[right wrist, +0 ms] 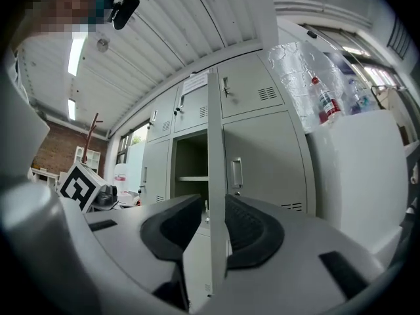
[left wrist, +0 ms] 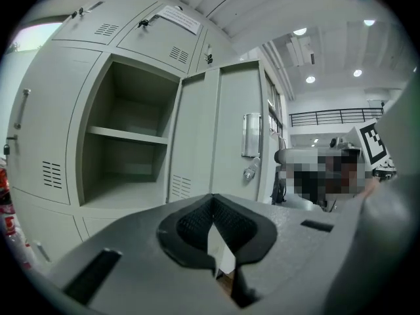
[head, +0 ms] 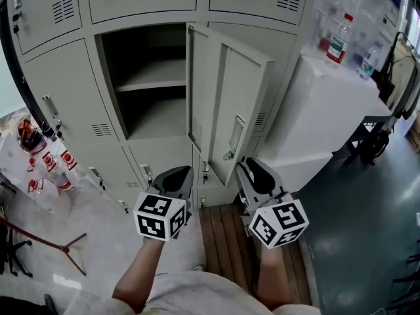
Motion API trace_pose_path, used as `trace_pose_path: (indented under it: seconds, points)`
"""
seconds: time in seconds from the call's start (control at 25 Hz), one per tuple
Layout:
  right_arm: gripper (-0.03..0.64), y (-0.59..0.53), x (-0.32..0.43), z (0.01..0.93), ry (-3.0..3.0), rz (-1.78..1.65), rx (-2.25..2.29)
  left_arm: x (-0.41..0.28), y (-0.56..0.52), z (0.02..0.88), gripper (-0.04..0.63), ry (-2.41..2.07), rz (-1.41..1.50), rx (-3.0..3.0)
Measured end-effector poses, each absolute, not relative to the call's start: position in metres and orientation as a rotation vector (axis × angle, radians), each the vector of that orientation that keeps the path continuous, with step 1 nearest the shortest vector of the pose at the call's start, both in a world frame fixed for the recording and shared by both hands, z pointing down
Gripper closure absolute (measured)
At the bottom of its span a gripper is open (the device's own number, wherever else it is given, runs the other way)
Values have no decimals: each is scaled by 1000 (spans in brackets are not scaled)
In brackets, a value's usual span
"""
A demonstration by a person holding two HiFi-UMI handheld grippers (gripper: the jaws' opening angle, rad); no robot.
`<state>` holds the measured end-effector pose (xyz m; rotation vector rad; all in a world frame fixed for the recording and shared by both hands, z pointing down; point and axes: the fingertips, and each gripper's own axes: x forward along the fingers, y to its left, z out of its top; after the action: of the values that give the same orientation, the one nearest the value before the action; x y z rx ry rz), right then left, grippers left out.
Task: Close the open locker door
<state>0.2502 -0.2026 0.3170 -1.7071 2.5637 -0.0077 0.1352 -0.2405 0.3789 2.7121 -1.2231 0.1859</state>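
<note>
The open locker door stands swung out from its empty compartment, which has one shelf. A metal handle sits on its outer face. My left gripper is below and left of the door's lower corner, and its pads meet at the tips with nothing in them. My right gripper is just right of that corner. In the left gripper view the door shows face-on beyond the shut gripper. In the right gripper view the door's edge lines up with the gap of the open gripper; neither pad touches it.
Shut lockers surround the compartment. A white cabinet with bottles on top stands close on the right. Wooden boards lie underfoot. Plastic bottles and a black hose are at the left.
</note>
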Motion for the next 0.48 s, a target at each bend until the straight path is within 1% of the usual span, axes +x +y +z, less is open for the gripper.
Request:
trace_pose_path:
  seconds: [0.48]
  points:
    - [514, -219, 258, 294, 2628, -17, -1353, 143, -254, 376, 589, -1298, 209, 2693]
